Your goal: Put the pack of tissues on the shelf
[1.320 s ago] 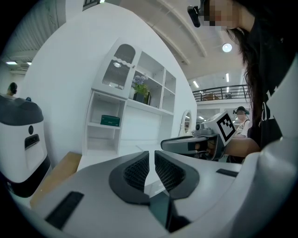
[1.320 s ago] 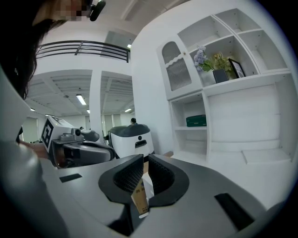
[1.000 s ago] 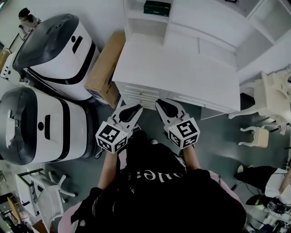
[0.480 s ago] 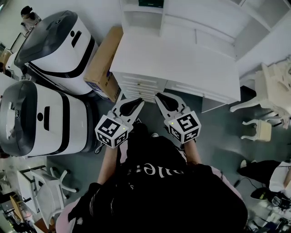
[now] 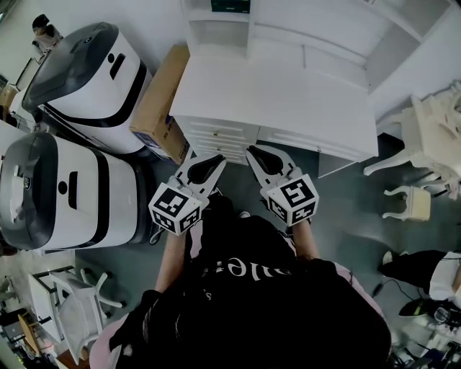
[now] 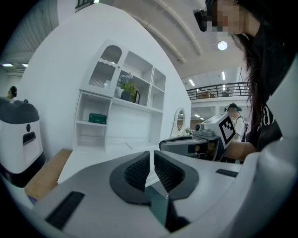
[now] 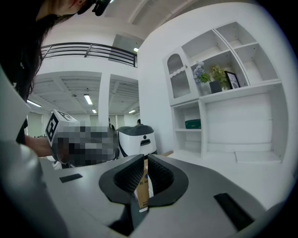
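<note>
A dark green pack of tissues (image 5: 230,6) lies in a left compartment of the white shelf unit (image 5: 216,32) at the back of a white desk (image 5: 288,101). The same pack (image 6: 98,118) shows in the left gripper view, and in the right gripper view the pack (image 7: 193,123) is on a middle shelf. My left gripper (image 5: 218,161) and right gripper (image 5: 252,152) hover side by side just short of the desk's front edge. Both are shut and hold nothing. The left gripper (image 6: 152,160) has its pads together. So does the right gripper (image 7: 145,168), with only a slit between them.
Two big white-and-grey machines (image 5: 86,79) (image 5: 50,194) stand to the left. A cardboard box (image 5: 160,101) leans between them and the desk. A white chair (image 5: 425,137) and a small stool (image 5: 410,203) are on the right, another white chair (image 5: 72,303) at lower left.
Both grippers stay shut and nearly still in front of the person. The head view has drifted, so the desk and shelf now sit slightly higher and further left.
</note>
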`<state>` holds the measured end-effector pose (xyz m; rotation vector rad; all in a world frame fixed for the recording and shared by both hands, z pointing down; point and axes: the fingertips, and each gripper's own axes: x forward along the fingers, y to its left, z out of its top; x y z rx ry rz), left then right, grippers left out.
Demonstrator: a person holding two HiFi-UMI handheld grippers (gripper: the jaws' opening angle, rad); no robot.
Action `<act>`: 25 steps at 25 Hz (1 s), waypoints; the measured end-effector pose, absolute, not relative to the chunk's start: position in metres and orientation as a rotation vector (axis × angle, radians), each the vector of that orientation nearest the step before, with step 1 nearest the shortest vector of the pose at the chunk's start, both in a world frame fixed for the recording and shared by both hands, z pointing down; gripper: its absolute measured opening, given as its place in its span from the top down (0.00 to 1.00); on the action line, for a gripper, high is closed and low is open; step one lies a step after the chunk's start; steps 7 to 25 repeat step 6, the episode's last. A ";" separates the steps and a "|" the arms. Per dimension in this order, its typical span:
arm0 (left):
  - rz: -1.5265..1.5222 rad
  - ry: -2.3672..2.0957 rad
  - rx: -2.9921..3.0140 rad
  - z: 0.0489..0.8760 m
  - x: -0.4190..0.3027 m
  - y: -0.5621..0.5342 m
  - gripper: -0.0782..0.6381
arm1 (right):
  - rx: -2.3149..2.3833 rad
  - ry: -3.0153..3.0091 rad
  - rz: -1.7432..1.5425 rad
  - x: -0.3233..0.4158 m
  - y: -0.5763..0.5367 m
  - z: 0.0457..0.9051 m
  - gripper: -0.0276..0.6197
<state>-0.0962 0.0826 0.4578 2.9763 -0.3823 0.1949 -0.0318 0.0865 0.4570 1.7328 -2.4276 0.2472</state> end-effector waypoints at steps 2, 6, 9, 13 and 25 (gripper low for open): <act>0.200 -0.387 2.973 0.459 -0.096 0.083 0.84 | 1.738 -2.426 0.251 -0.029 0.088 0.457 0.86; 0.211 -0.390 2.969 0.460 -0.092 0.084 0.84 | 1.752 -2.425 0.259 -0.022 0.090 0.456 0.86; 0.211 -0.390 2.969 0.460 -0.092 0.084 0.84 | 1.752 -2.425 0.259 -0.022 0.090 0.456 0.86; 0.211 -0.390 2.969 0.460 -0.092 0.084 0.84 | 1.752 -2.425 0.259 -0.022 0.090 0.456 0.86; 0.211 -0.390 2.969 0.460 -0.092 0.084 0.84 | 1.752 -2.425 0.259 -0.022 0.090 0.456 0.86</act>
